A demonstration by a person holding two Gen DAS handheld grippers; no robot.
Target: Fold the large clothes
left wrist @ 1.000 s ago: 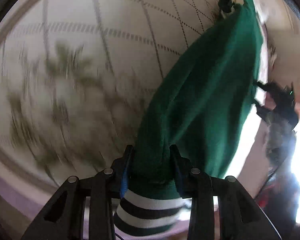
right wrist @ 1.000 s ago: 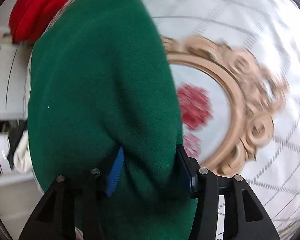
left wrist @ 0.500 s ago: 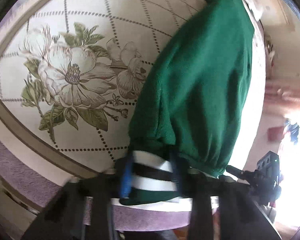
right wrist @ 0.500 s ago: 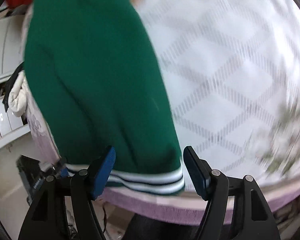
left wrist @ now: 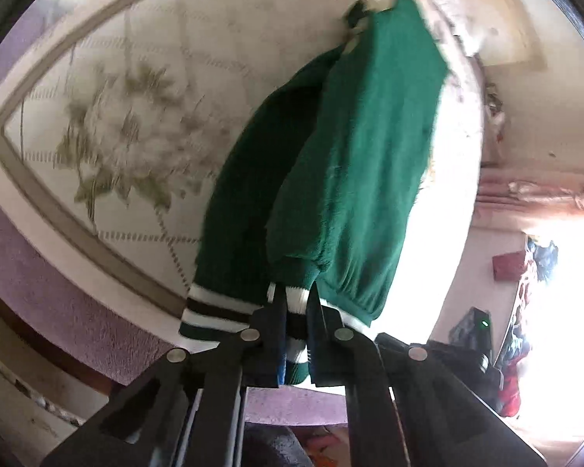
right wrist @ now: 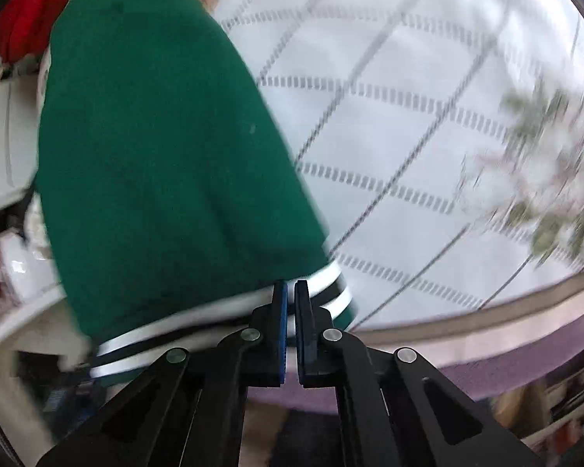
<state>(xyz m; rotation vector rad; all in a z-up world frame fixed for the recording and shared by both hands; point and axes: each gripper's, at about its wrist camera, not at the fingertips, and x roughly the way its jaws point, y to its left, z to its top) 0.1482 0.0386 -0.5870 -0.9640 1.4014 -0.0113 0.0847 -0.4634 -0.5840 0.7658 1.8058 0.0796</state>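
Down at the bottom of the left wrist frame, your left tongs (left wrist: 292, 303) are clamped tight on the striped hem (left wrist: 296, 334) of the green sweater (left wrist: 354, 163). Same deal in the right wrist frame: your right tongs (right wrist: 291, 292) are pinched closed on the white-and-dark hem band (right wrist: 327, 292), bottom centre. From there the sweater runs up and away toward the top of each frame, lying over a bed cover (right wrist: 428, 116) with a diamond grid and a blurry flower print (left wrist: 128, 148). Purple edging (left wrist: 50, 272) sits lower left. Way at the back there's something red (right wrist: 27, 11), upper left in the right view.
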